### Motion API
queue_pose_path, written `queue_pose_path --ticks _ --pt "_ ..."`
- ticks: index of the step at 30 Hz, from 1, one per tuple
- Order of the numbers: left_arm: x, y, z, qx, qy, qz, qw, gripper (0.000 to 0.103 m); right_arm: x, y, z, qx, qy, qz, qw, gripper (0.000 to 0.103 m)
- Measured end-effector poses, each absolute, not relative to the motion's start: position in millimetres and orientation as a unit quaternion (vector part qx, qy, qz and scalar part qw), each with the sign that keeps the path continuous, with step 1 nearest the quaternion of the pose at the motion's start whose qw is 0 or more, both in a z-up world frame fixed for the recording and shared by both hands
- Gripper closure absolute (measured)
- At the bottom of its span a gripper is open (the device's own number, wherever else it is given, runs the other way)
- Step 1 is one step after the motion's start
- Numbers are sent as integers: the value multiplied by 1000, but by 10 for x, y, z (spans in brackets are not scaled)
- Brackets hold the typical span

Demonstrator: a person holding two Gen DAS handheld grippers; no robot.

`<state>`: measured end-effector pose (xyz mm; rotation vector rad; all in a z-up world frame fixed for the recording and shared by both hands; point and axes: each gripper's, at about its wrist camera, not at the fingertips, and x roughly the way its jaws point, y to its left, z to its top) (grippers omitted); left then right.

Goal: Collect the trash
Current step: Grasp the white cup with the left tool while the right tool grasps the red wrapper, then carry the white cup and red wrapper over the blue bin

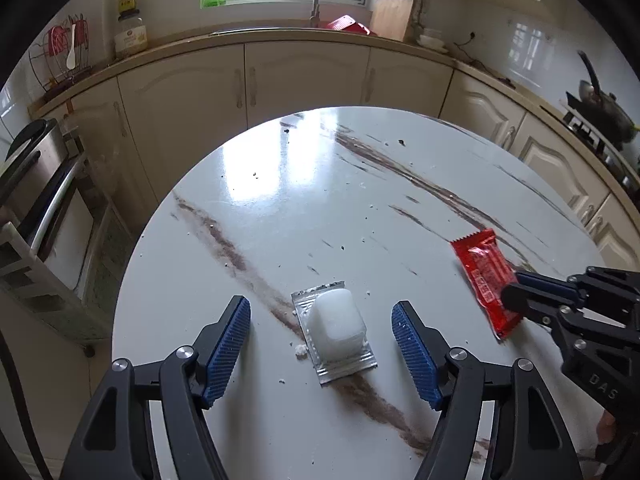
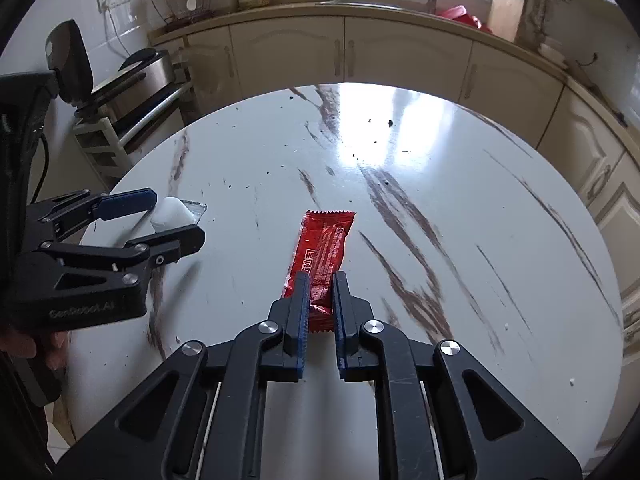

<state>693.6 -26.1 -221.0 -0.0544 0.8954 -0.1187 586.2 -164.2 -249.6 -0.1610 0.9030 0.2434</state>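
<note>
A red snack wrapper (image 2: 324,244) lies on the round marble table (image 2: 440,184). My right gripper (image 2: 321,280) is shut on the wrapper's near end, the foil pinched between the blue pads. The left wrist view shows the same red wrapper (image 1: 482,270) at the right, with the right gripper (image 1: 514,294) clamped on its lower part. A silver foil pack with a white plastic blister (image 1: 336,330) lies between the fingers of my left gripper (image 1: 322,322), which is open, its pads clear of the pack on both sides. From the right wrist, the left gripper (image 2: 168,220) straddles that white blister pack (image 2: 172,212).
Small dark crumbs (image 2: 380,122) and white specks (image 1: 300,350) dot the table. Cream kitchen cabinets (image 1: 304,76) curve around behind it. A steel appliance on a rack (image 1: 36,184) stands left of the table. A person's hand (image 2: 24,344) holds the left gripper's handle.
</note>
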Motion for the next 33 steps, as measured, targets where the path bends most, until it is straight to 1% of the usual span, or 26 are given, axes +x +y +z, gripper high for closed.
queue_pose_path --ticks 2,3,4,9,22,25,29,30,32,33 --pt "6932 -306 -2212 -15 431 -61 900 56 5809 -1731 -2470 -64 430 122 893 92" --pt "6922 -342 -2214 -5 430 -64 900 72 5797 -1764 -2465 -57 432 126 891 92" --pt "6913 -389 -2216 3 430 -67 900 78 5774 -1800 -2456 -49 430 129 892 92" --pt "6829 -448 -2187 1 422 -90 902 84 5676 -1919 -2393 -28 423 134 895 92" --pt "6003 -236 -1843 -10 383 -139 913 84 5266 -1761 -2163 -17 401 144 905 92" --pt "5771 -52 -1770 -21 372 -139 917 84 5165 -1575 -2088 -16 396 159 904 92" --pt "5394 386 -1727 -42 361 -120 924 84 5020 -1116 -2021 -34 391 186 901 92" --pt "5265 499 -1725 -46 359 -115 925 86 4988 -974 -2008 -38 388 195 900 92" --pt "5018 761 -1731 -51 356 -102 928 86 4941 -687 -2005 -46 387 215 896 92" --pt "4908 914 -1746 -54 356 -94 928 89 4923 -524 -2008 -48 386 226 893 92"
